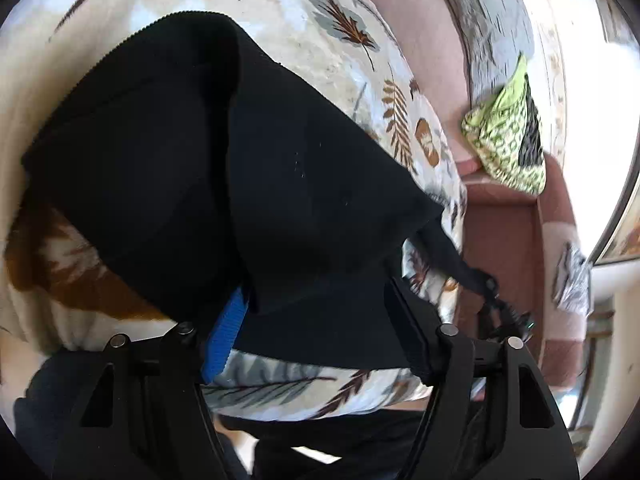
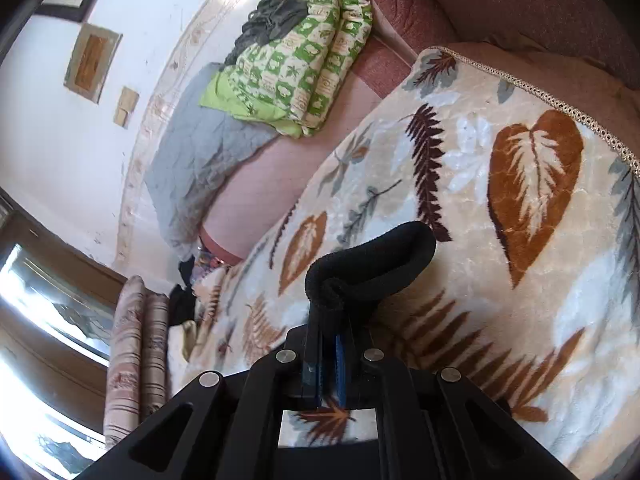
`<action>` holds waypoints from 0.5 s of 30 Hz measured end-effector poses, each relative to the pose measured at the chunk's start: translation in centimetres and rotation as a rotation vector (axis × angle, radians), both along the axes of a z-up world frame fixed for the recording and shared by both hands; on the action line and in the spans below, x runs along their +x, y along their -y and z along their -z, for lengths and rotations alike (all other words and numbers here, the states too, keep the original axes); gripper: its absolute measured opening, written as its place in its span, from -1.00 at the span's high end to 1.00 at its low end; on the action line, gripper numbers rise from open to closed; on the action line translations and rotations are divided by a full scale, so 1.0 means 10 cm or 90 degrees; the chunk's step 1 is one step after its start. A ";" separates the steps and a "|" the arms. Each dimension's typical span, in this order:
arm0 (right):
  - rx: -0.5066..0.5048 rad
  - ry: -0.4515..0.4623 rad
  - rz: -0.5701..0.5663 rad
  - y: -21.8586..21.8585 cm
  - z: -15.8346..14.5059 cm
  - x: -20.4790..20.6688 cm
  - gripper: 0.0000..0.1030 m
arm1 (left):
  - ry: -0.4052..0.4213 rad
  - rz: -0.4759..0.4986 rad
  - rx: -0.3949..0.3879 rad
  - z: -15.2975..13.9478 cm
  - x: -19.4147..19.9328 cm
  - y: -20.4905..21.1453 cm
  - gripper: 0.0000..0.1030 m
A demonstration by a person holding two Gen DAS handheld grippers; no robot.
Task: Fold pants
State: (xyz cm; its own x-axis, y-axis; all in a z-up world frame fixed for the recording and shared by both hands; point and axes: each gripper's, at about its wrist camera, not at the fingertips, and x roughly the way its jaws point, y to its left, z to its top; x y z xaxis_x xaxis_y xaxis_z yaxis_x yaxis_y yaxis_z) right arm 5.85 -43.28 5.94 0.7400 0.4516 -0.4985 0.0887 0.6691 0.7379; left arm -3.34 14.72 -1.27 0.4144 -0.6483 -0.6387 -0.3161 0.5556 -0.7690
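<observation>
**Camera setup: two wrist fisheyes, both close over the leaf blanket**

Left wrist: looks forward and down past its own fingers, very near the black pants (image 1: 224, 168), which fill most of the frame. Leaf-print blanket (image 1: 340, 40) behind; sofa off right.

Right wrist: rolled hard sideways, low over the blanket (image 2: 500, 260), facing along it toward the wall (image 2: 52, 128), perhaps a window at lower left.

Shared: blanket, green patterned bedding (image 1: 504, 136) (image 2: 304, 60), grey quilt (image 1: 492, 12) (image 2: 192, 160).

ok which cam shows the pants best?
Left wrist: the black pants fill much of the frame, draped over the leaf-print blanket. Right wrist shows only a small bunched edge pinched in the right claw.
</observation>
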 end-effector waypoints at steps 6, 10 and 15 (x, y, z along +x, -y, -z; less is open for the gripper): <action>0.035 -0.029 0.021 0.15 0.17 0.01 0.92 | 0.032 0.013 0.055 -0.37 0.11 -0.03 0.92; 0.006 -0.053 0.016 0.14 0.22 0.06 0.92 | 0.142 -0.073 0.050 -0.87 0.70 -0.48 0.91; -0.011 -0.091 0.011 0.15 0.33 0.09 0.92 | 0.082 -0.168 0.017 -0.50 1.23 -1.08 0.30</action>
